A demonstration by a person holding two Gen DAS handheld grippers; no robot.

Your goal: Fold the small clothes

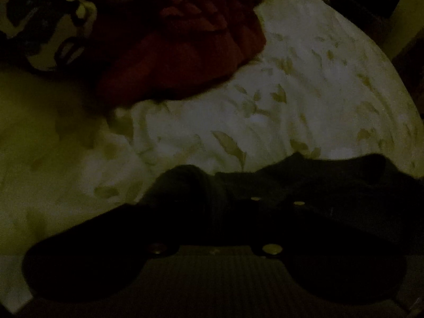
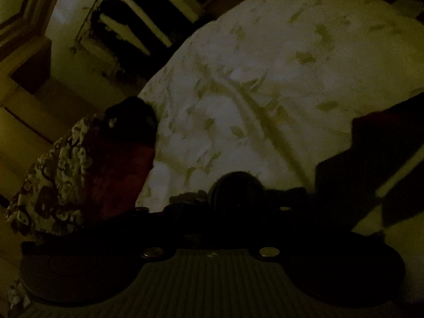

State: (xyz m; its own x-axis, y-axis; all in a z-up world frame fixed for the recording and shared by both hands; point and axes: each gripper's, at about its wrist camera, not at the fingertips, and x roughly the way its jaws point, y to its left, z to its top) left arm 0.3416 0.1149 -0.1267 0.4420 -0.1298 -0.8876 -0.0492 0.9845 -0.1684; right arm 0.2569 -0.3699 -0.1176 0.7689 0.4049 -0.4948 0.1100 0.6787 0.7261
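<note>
The scene is very dark. In the left wrist view a dark garment lies bunched on the white leaf-print bedsheet, right over my left gripper. Its black fingers merge with the cloth, so I cannot tell how the jaws stand. A red garment lies crumpled further off. In the right wrist view my right gripper sits low over dark cloth with a rounded lump in front of it. Its fingers are lost in shadow too.
A black-and-white patterned cloth lies beside the red garment. The right wrist view shows a pile at the left with patterned cloth, red cloth and a black piece. Dark reddish fabric lies at right; shelving stands beyond the bed.
</note>
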